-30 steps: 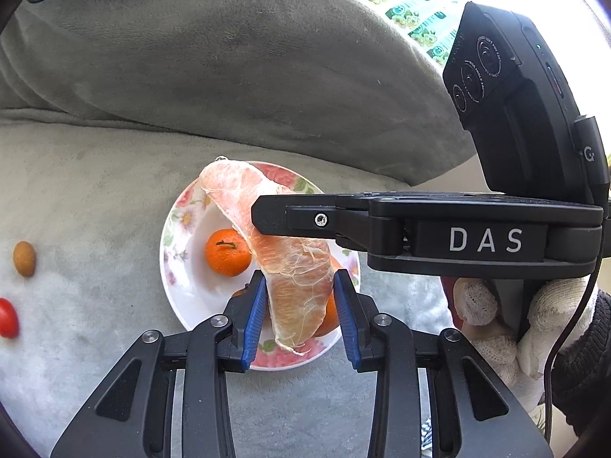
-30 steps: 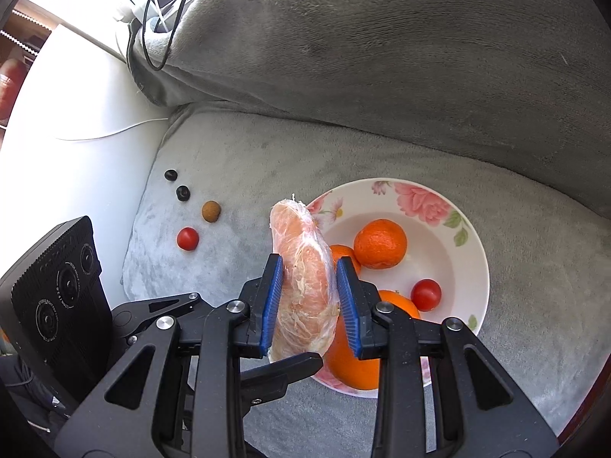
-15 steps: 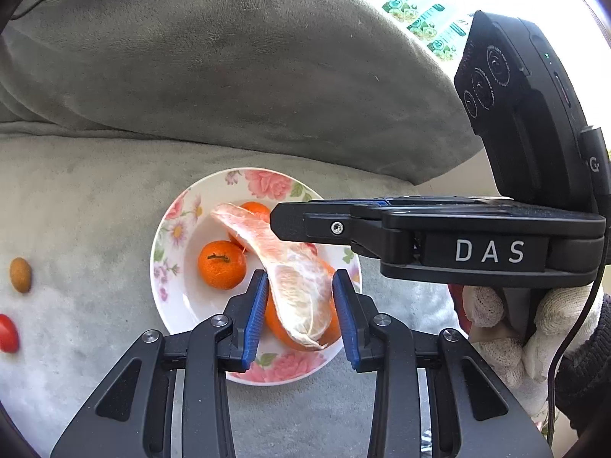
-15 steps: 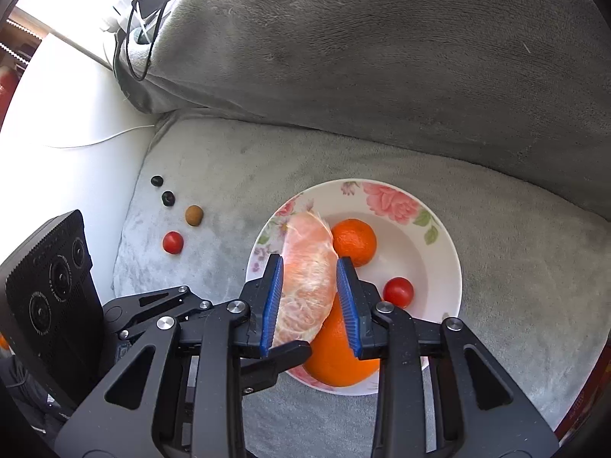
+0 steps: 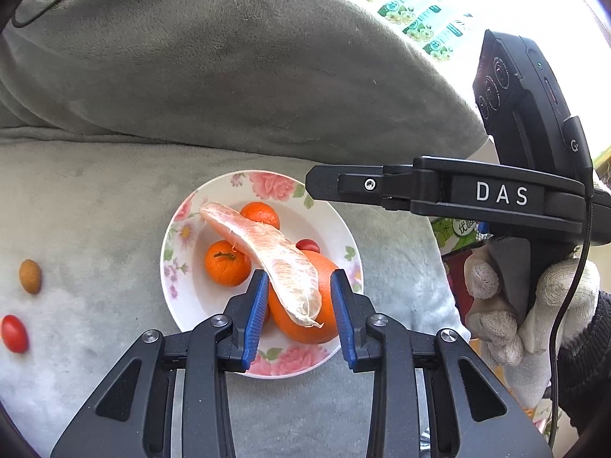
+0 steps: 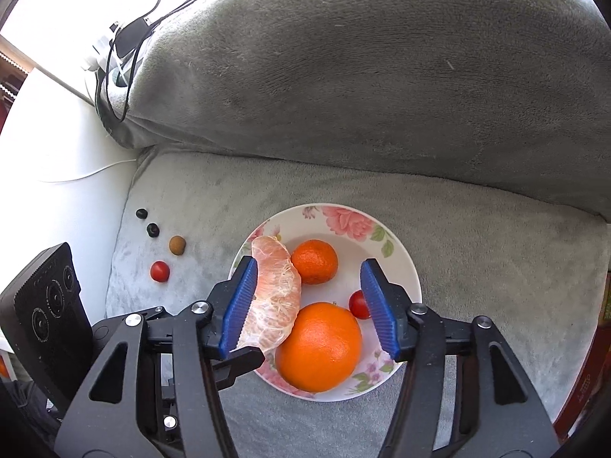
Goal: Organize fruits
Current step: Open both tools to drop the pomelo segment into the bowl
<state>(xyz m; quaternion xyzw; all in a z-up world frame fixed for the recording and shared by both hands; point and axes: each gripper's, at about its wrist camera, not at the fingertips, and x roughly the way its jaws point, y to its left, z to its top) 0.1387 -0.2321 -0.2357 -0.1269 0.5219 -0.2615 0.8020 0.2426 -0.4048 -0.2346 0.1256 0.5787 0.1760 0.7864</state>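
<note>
We see our right tool [image 6: 305, 305] hanging over the flowered plate [image 6: 404, 267] with its jaws opening; the peeled pomelo segment [image 6: 273, 294] leans against the inner face of the left blue pad [image 6: 238, 305], while the right pad stands clear of it, so nothing is pinched. Below the gap between these pads lies the big orange [image 6: 319, 345], with a small mandarin [image 6: 314, 261] just ahead of the tool and a cherry tomato [image 6: 358, 304] beside its right pad. Our left tool [image 5: 299, 315] has its jaws only narrowly apart; the same segment [image 5: 273, 257] shows between its blue pads, draped over the big orange [image 5: 324, 305], but we cannot tell whether the pads press on it. Off to the left of both tools, on the grey sofa cushion [image 6: 496, 267], rest a loose cherry tomato [image 6: 159, 271], a small brown fruit [image 6: 177, 245] and two dark berries [image 6: 147, 221]. A gloved hand [image 5: 534, 305] grips the right tool's handle.
</note>
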